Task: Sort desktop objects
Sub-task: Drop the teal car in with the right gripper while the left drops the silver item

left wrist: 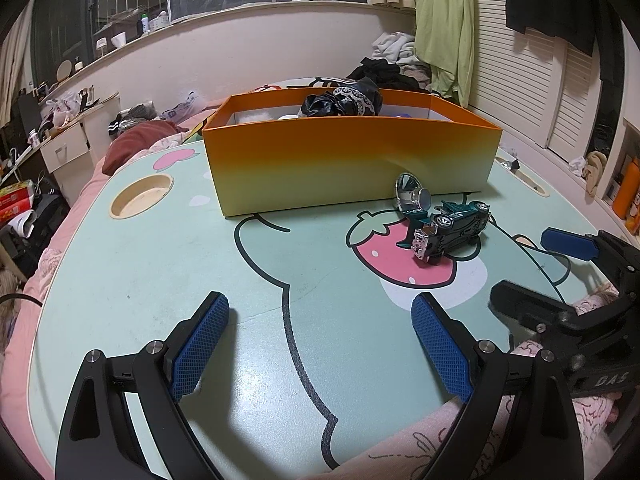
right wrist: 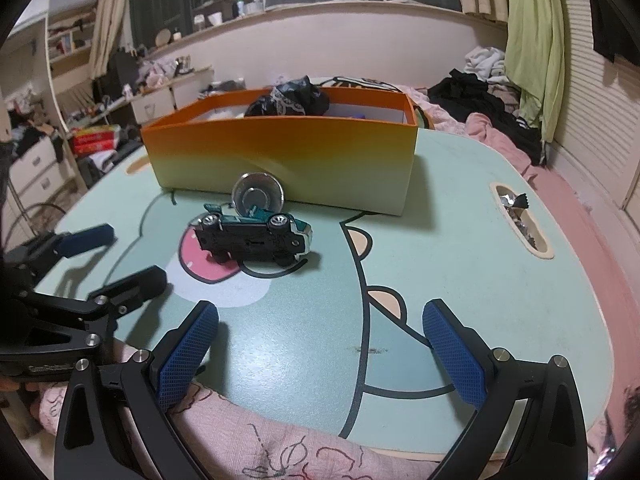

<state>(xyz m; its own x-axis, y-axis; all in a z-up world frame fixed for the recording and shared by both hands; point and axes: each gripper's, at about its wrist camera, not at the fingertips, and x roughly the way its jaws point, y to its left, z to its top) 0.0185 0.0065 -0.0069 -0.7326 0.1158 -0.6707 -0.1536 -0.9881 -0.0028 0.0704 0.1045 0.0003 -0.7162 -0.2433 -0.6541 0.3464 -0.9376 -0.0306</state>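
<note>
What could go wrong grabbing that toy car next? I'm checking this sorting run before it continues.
The toy car lies on its side, so the fingers may pinch the wheels and let it slip. The round mirror stands close behind it and could get knocked. Both open grippers flank the car and may collide.

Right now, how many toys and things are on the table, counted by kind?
Toy cars: 1
Small mirrors: 1
Boxes: 1
Total: 3
</note>
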